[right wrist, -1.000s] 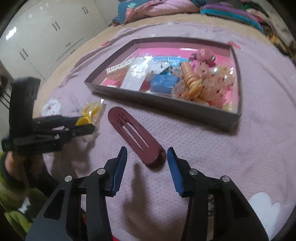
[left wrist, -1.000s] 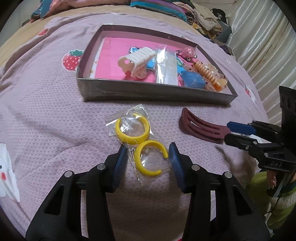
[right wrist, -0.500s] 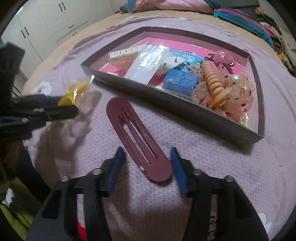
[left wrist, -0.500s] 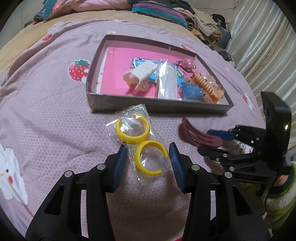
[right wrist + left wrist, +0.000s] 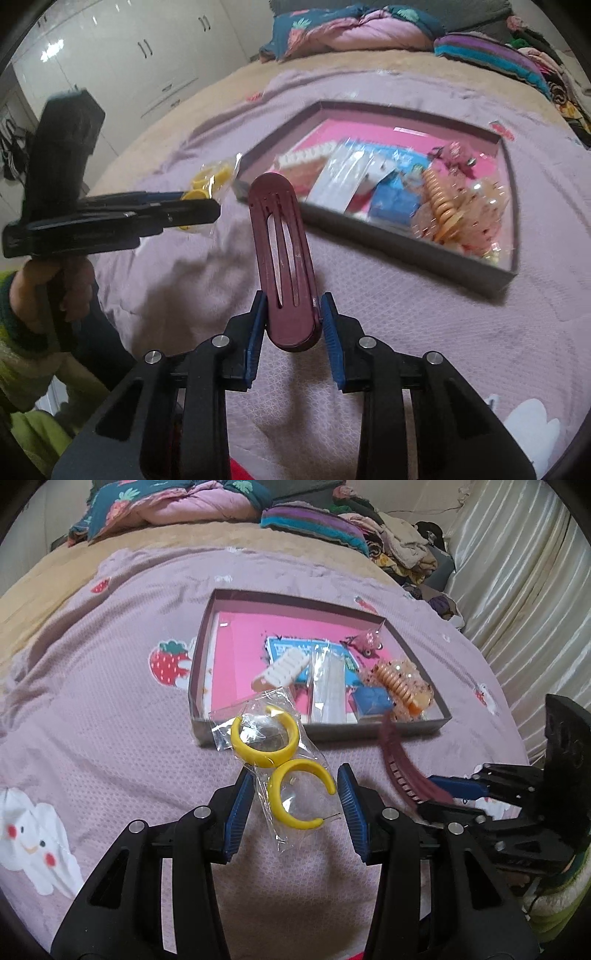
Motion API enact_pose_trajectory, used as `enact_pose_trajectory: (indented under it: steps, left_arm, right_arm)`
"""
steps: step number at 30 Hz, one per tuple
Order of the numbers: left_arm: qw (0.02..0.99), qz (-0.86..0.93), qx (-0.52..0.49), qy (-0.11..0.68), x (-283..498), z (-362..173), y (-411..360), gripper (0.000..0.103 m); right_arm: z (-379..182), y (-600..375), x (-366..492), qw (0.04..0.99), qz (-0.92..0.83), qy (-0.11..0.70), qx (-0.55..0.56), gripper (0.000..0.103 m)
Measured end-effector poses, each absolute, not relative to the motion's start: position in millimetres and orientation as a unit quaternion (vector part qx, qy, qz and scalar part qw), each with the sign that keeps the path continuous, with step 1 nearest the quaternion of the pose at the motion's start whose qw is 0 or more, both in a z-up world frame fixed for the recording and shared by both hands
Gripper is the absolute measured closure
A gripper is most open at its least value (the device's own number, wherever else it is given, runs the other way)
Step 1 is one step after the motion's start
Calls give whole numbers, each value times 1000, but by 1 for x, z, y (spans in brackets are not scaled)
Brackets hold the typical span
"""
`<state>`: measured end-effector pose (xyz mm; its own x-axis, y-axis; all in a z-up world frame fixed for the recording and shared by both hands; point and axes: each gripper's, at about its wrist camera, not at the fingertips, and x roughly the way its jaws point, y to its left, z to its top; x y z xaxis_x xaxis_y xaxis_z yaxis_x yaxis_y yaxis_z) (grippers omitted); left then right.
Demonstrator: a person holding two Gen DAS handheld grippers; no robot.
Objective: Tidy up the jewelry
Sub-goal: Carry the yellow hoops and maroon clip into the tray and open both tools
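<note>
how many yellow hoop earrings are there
2, both in one clear bag: the near yellow hoop sits between the left gripper fingers, the far yellow hoop overlaps the box front edge.

soft indoor light, fisheye edges, slight blur

Glossy plastic earring bag (image 5: 275, 738); matt maroon clip (image 5: 284, 266); textured cloth bedspread (image 5: 110, 672).
</note>
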<state>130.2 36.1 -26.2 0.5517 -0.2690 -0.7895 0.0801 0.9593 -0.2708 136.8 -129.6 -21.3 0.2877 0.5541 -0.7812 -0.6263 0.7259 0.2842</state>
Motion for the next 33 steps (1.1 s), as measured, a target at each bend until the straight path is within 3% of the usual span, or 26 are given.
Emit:
enact_pose_trajectory:
  steps: [18,33]
  left_arm:
    - [886,-123,-79,439,177,0,15,65]
    - [875,-118,-64,464,230,-30,-7,65]
  right_arm:
    - [24,-204,186,871,271,410,16,74]
    - [-25,-194,241,861,219,459,19,74]
